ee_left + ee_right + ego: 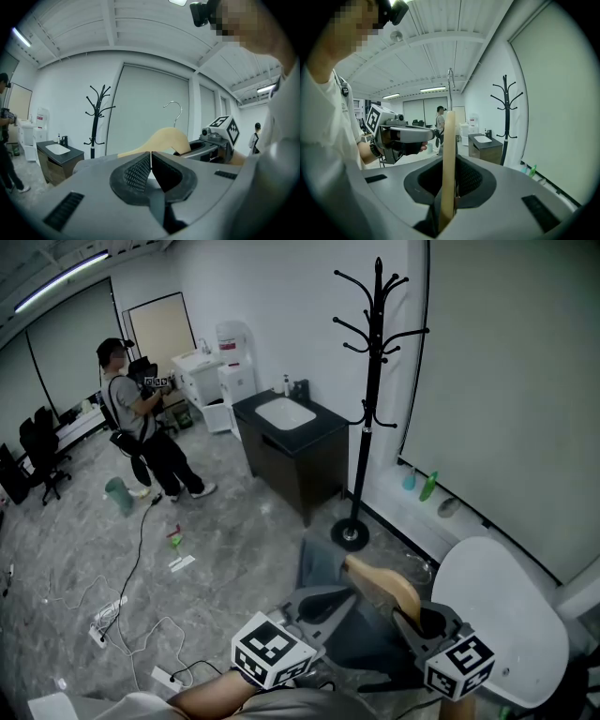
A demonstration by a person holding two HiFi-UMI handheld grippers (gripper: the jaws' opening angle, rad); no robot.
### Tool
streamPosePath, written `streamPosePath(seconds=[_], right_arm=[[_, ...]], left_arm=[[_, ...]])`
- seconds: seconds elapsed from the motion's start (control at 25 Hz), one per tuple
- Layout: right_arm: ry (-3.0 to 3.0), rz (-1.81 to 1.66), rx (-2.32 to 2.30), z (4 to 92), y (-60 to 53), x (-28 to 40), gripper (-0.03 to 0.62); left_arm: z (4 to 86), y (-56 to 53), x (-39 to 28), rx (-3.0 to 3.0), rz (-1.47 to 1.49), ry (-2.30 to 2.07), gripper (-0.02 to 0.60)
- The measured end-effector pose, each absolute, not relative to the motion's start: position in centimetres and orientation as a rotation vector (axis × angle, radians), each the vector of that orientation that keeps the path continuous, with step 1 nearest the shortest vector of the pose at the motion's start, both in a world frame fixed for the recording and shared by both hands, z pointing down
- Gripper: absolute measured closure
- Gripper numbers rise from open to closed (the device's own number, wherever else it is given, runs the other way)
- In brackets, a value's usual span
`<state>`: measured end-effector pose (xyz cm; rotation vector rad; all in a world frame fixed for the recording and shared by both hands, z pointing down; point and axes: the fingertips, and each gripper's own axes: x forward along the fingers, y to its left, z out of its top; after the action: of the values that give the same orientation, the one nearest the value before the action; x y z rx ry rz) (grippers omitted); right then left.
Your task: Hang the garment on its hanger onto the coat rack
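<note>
The black coat rack (375, 381) stands by the wall, ahead of both grippers and apart from them. It also shows as the rack (96, 117) and the rack (506, 117). My right gripper (450, 187) is shut on the wooden hanger (449, 154), whose metal hook (450, 84) points up. In the head view the hanger (384, 582) lies low between the grippers, with the grey garment (323, 568) draped over it. My left gripper (151, 164) is shut on a thin fold of that garment, beside the hanger (164, 140). The right gripper (427, 620) is at its right.
A black sink cabinet (291, 442) stands left of the rack's base (350, 535). A white round seat (502, 615) is close at my right. A person (141, 427) stands further back left. Cables (141, 615) trail over the floor, and bottles (428, 486) sit along the wall.
</note>
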<state>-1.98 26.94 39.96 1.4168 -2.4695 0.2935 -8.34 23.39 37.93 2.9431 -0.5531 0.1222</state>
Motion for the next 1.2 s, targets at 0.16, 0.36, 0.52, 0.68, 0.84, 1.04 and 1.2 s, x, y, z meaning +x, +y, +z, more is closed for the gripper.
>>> streamPosePath(seconds=[0.16,0.36,0.52,0.68,0.84,1.04,1.2], right_arm=[[-2.485,0.277,1.388,39.9,26.5,-0.5,0.536],[-2.497,0.259,1.366,39.9,25.8,0.8,0.536],[-2.498,0.252,1.363,39.7,24.2,2.1,0.536],[-2.497,0.247,1.363,39.8,22.3,2.9,0.536],[-2.488,0.254,1.375,40.0,19.1,4.3,0.536],[-2.474,0.261,1.39,39.9,13.5,6.0,0.536],[-2.472,0.269,1.399,39.9,8.0,6.8,0.536]], left_arm=[[37.9,23.1,-6.8,2.94,0.115,-0.59,0.568],[38.0,22.7,-5.1,2.944,0.12,-0.608,0.568],[38.0,21.4,-3.9,2.944,0.12,-0.614,0.568],[38.4,19.5,-3.1,2.942,0.112,-0.608,0.568],[38.8,16.2,-1.8,2.943,0.098,-0.586,0.568],[38.5,10.0,0.0,2.948,0.085,-0.557,0.568],[38.3,4.3,0.9,2.953,0.088,-0.527,0.568]])
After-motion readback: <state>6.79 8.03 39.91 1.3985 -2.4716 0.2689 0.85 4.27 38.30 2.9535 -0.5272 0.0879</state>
